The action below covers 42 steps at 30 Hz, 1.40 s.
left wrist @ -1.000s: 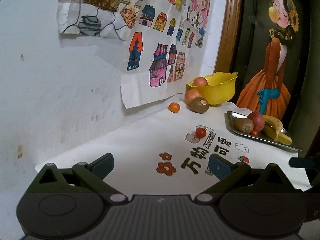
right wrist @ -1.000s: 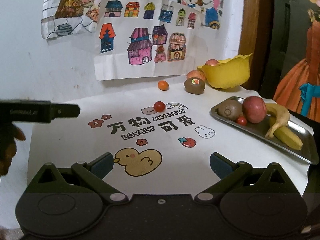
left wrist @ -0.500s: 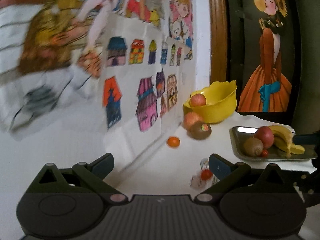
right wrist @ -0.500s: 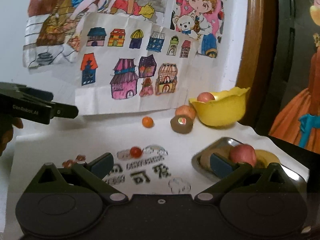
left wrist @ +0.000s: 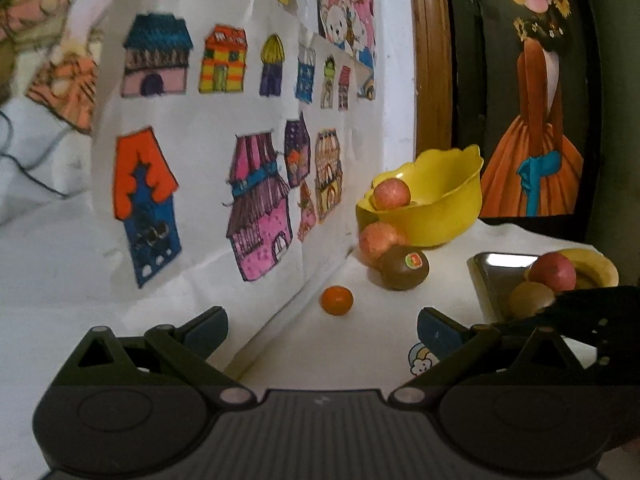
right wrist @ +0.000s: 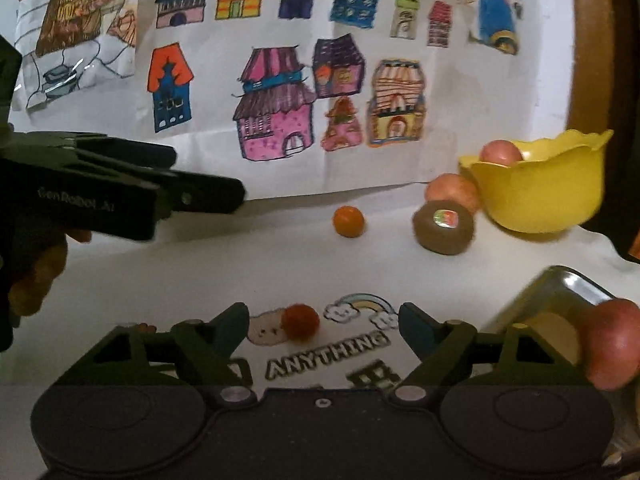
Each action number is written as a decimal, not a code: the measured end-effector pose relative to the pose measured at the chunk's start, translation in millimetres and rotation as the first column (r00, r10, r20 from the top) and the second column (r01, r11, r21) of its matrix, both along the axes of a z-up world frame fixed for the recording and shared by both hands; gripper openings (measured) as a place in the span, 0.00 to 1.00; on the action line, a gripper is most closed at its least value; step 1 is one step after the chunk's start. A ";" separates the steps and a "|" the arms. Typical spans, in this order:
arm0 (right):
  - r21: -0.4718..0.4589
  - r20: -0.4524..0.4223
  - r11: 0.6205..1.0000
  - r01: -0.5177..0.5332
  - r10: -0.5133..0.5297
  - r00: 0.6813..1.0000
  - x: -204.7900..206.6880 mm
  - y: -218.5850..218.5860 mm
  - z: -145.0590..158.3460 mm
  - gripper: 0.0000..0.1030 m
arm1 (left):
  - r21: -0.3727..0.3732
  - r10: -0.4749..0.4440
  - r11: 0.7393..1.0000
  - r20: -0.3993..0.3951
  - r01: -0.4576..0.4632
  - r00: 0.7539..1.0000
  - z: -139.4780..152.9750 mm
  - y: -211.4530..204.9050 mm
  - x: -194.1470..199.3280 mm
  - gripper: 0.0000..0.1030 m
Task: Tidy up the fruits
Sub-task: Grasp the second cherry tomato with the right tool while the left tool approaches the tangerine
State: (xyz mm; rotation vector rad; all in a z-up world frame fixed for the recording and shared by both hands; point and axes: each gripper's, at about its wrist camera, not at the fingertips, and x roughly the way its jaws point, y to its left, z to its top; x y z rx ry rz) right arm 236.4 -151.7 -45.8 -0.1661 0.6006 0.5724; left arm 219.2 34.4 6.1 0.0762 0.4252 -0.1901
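Fingers of both grippers spread apart, small red fruit lying between the right pair.

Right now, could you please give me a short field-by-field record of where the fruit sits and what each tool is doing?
surface: white printed cloth
yellow bowl: by the wall, one apple inside
loose by bowl: second apple, stickered kiwi in front of it
small orange: alone near the wall
cherry tomato: on the print, between the right tool's fingers in view
metal tray: red apple, kiwi, banana
left tool: open, empty
right tool: open, empty
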 end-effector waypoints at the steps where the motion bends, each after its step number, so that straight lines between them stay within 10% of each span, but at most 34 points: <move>1: 0.001 -0.010 1.000 -0.008 0.008 1.000 3.0 2.5 -2.4 0.75 | 0.006 0.001 1.000 -0.005 -0.001 1.000 -2.7 -0.2 2.4 1.00; 15: -0.025 -0.051 1.000 -0.009 0.007 0.999 23.9 21.1 -23.8 0.26 | 0.025 -0.013 1.000 -0.012 0.013 1.000 -11.0 -2.9 18.0 1.00; 42: 0.136 -0.021 0.982 0.134 -0.133 0.991 -1.2 -53.4 -7.3 0.26 | 0.061 -0.057 0.996 -0.122 0.065 0.991 -52.3 -45.9 108.6 0.88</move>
